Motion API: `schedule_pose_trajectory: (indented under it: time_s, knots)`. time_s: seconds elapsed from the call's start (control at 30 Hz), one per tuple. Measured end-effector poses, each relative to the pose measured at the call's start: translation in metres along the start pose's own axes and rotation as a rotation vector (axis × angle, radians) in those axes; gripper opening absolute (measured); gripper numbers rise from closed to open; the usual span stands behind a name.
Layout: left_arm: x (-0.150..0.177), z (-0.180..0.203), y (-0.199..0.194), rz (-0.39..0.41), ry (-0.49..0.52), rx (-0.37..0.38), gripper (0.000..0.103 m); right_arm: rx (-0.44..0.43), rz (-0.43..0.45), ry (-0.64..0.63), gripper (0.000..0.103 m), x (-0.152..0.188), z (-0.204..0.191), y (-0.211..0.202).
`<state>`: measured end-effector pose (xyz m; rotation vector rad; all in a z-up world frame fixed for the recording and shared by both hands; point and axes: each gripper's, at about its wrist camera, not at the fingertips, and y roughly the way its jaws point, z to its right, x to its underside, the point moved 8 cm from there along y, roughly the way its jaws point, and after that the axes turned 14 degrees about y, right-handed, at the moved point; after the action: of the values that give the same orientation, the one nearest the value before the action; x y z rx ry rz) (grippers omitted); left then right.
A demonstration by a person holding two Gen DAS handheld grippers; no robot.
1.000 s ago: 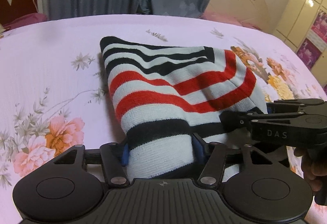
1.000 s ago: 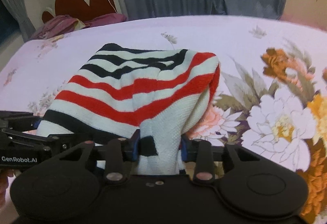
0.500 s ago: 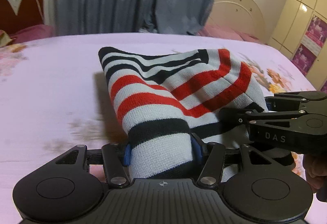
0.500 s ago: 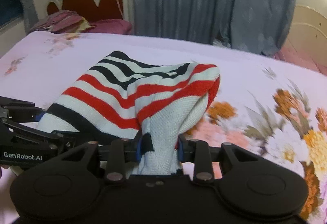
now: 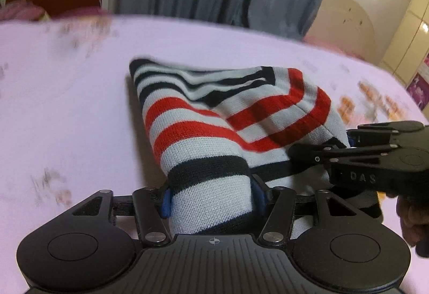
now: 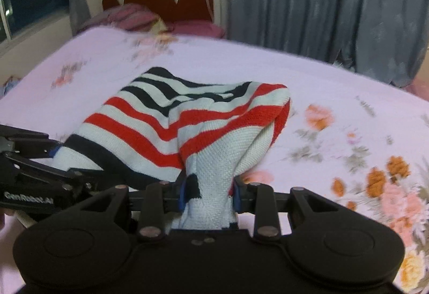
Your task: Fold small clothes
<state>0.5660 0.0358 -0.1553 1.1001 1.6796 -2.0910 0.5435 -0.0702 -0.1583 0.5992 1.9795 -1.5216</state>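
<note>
Both claws have the striped knit garment (image 5: 214,127) by its near edge, and the rest of it trails away over the pink floral bedsheet (image 5: 67,106). The left claw (image 5: 211,197) is closed down on a bunched white and black band of cloth. The right claw (image 6: 207,194) pinches a white gathered corner in the same way. Each tool also shows in the other's view, just beside it, so the two grips sit close together on the same hem.

The far end looks to be resting on the bed, though blur makes that hard to swear to.

To do this fold well, I would keep both grips level and draw them apart a little, so the edge goes taut. Then carry the hem forward over the far end in one smooth arc and lay it down square, stripes lined up, before either claw lets go. A loose or uneven pull would likely leave the knit rumpled.
</note>
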Motion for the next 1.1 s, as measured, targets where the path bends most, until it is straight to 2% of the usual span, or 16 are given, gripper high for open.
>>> schedule_pose_trajectory:
  time_s: [0.03,0.1,0.27,0.33,0.43,0.47,0.53,0.57,0.6,0.63,0.67,0.7,0.8,0.9,0.93,1.1]
  knots:
    - [0.007,-0.005,0.005,0.018,-0.031,0.006,0.072,0.025,-0.034,0.016,0.032,0.005,0.006,0.013]
    - [0.016,-0.01,0.009,0.036,-0.108,0.039,0.073,0.006,-0.038,0.095,0.037,0.008,0.019,0.022]
    - [0.015,-0.009,0.01,0.041,-0.095,0.045,0.074,-0.015,-0.064,0.123,0.038,0.002,0.028,0.023]
    - [0.014,-0.01,0.008,0.032,-0.093,0.048,0.076,-0.017,-0.07,0.146,0.043,0.001,0.032,0.022]
    - [0.012,-0.012,-0.014,0.043,-0.056,0.015,0.078,0.052,-0.048,0.118,0.071,0.003,0.032,0.012]
    - [0.011,-0.014,-0.025,0.068,-0.033,-0.009,0.078,0.067,-0.036,0.105,0.073,0.004,0.034,0.002]
    - [0.005,-0.021,-0.045,0.107,-0.011,-0.059,0.078,0.067,-0.01,0.109,0.07,0.0,0.041,-0.013]
    - [0.0,-0.022,-0.05,0.124,-0.003,-0.066,0.077,0.067,0.014,0.107,0.062,-0.004,0.042,-0.02]
    - [-0.007,-0.021,-0.053,0.142,0.009,-0.057,0.077,0.059,0.033,0.101,0.047,-0.008,0.04,-0.024]
    - [-0.016,-0.018,-0.052,0.152,0.027,-0.04,0.074,0.045,0.049,0.093,0.041,-0.014,0.035,-0.027]
    - [-0.024,-0.014,-0.048,0.154,0.05,-0.024,0.07,0.044,0.07,0.076,0.03,-0.019,0.029,-0.028]
    - [-0.032,-0.01,-0.042,0.145,0.076,-0.018,0.062,0.051,0.087,0.055,0.023,-0.024,0.023,-0.026]
    - [-0.049,-0.001,-0.017,0.113,0.112,0.014,0.053,0.052,0.09,0.041,0.02,-0.036,0.011,-0.013]
    - [-0.043,-0.004,0.018,0.01,0.111,0.021,0.05,0.07,-0.005,0.018,0.013,-0.035,0.008,0.018]
    - [-0.038,-0.004,0.025,0.008,0.119,0.022,0.05,0.103,-0.047,-0.002,0.014,-0.03,0.013,0.031]
    - [-0.036,-0.001,0.023,0.016,0.153,0.013,0.05,0.089,-0.054,0.001,0.018,-0.028,0.02,0.038]
